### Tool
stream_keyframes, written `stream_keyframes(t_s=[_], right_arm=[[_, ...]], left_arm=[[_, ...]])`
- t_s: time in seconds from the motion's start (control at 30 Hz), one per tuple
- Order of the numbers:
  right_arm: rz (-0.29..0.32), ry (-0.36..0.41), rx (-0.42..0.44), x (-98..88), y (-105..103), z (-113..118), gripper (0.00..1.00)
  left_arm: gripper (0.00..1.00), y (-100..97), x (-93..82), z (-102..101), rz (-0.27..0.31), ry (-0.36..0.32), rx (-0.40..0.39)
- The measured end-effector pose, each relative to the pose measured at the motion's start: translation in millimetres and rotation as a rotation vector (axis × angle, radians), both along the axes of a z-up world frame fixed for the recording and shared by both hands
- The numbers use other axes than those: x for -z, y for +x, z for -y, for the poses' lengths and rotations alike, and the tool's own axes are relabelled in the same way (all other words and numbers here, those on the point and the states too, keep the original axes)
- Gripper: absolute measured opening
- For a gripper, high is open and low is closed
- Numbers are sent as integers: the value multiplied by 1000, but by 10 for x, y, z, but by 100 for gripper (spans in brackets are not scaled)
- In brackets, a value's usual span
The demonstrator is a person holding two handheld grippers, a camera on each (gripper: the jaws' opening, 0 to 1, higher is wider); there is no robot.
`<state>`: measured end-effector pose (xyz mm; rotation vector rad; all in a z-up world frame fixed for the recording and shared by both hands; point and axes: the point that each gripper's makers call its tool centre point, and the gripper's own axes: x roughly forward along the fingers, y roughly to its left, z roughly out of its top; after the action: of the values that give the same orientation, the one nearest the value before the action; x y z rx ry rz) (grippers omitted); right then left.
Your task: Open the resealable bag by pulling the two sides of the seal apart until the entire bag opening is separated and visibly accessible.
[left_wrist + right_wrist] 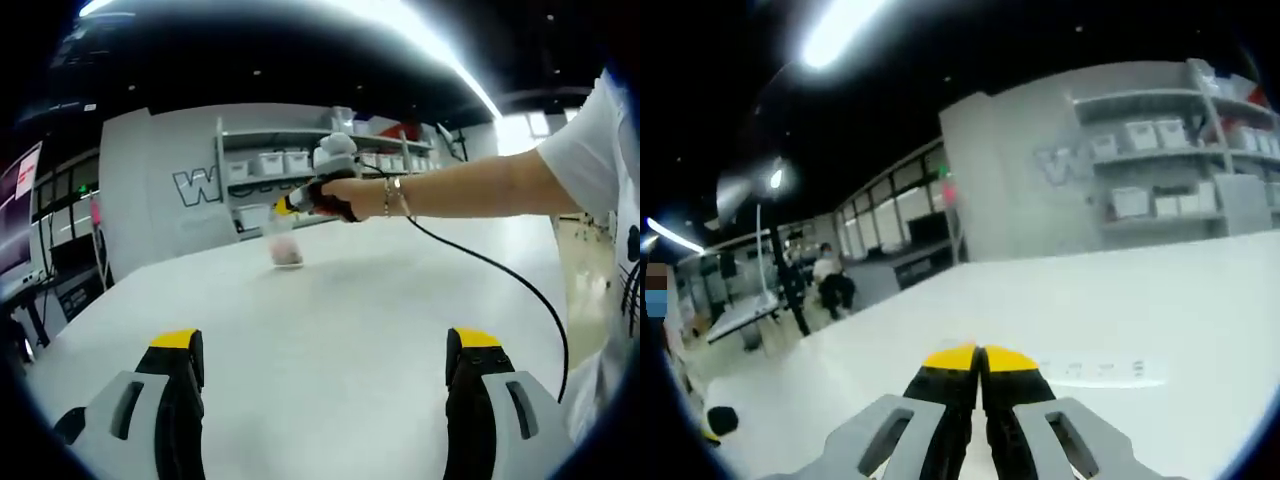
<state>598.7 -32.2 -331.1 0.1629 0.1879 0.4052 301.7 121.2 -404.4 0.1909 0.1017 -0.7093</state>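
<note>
In the left gripper view a small clear resealable bag [286, 248] with something pinkish inside hangs just over the far part of the white table [330, 300]. My right gripper [288, 207], held by a person's hand [335, 197], pinches its top edge. My left gripper [327, 350] is open and wide, low over the near table, well short of the bag. In the right gripper view my right gripper [980, 362] has its yellow-tipped jaws pressed together. A pale translucent strip of the bag [1102, 370] sticks out to the right of the tips.
A black cable [510, 280] runs from the right gripper across the table to the person in a white shirt [610, 150]. Shelves with white bins [270, 165] stand behind the table. Other tables and a seated person [830, 280] lie far off.
</note>
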Motion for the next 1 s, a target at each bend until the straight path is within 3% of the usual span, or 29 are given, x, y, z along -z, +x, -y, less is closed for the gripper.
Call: stream_keyframes(t_s=[0.3,0.63,1.0], right_arm=[[-8,-14,-43,108,-35,-177,0],[-51,-44,-73,430,-162,-299,0],[-79,-51,-117,586,-277,-459,0]], left_arm=[[100,1,1,1,-1,-1,2],[100,6,12,-6,-4,-7,2],[100,27,19,-20,-6,-9,-2]])
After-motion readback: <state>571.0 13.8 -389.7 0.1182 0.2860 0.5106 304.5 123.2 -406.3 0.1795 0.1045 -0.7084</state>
